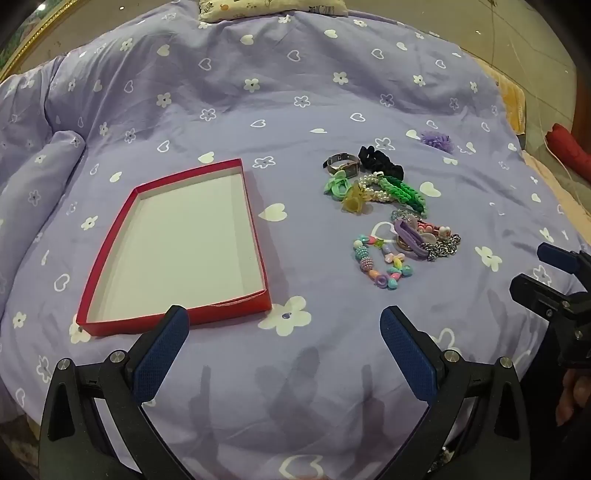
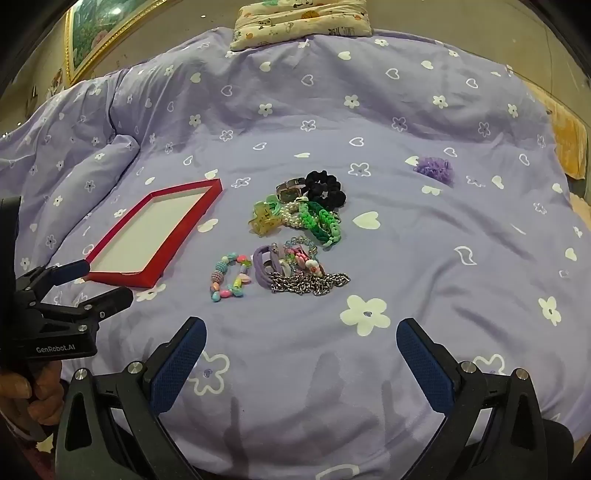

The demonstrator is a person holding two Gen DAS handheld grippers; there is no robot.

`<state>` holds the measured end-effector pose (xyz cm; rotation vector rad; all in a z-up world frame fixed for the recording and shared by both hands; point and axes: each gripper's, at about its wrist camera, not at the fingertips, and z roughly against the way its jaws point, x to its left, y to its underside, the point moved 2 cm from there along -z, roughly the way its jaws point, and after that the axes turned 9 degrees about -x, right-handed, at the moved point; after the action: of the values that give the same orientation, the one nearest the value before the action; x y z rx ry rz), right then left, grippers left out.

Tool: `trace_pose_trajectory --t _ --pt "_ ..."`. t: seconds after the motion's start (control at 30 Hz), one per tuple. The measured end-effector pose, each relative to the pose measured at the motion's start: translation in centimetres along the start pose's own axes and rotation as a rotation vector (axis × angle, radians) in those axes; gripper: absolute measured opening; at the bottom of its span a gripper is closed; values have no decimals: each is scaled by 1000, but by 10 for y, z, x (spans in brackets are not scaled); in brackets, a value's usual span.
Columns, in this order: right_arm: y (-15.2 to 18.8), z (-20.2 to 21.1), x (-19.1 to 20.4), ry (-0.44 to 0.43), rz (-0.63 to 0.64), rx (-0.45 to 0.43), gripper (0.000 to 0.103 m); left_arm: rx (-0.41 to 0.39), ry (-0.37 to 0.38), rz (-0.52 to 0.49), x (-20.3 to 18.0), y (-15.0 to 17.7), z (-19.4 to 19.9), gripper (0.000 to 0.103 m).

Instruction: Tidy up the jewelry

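Jewelry pile point(image 2: 291, 240) beside red box point(image 1: 110, 328), left tool point(image 1: 284, 332) and right tool point(image 2: 301, 343) angled downward, both wide, empty

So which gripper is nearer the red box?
Left. The left gripper hangs open just short of the red box, one fingertip overlapping its near wall. The right gripper, also open, faces the jewelry pile.

The patterned pillow point(image 1: 273, 9) is cut off by the top edge. In the jewelry pile point(image 2: 295, 236), overlapping pieces hide one another. The framed picture point(image 2: 99, 33) at upper left is cropped.
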<state>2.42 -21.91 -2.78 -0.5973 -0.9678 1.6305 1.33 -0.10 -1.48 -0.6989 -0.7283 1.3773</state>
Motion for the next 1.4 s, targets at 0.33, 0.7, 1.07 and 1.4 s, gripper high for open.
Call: trace_pose_trajectory --t 0.33,0.7,1.07,1.4 --pt "0 0 2 9 17 -14 103 5 2 -16 -6 5 -1 103" --pt "0 -2 7 3 19 -7 103 13 3 -6 -3 4 -3 103" --pt "-7 7 10 -6 22 -31 103 3 7 1 -2 1 -1 103" --pt "-10 12 10 -8 15 -59 103 -11 12 6 -3 0 2 103"
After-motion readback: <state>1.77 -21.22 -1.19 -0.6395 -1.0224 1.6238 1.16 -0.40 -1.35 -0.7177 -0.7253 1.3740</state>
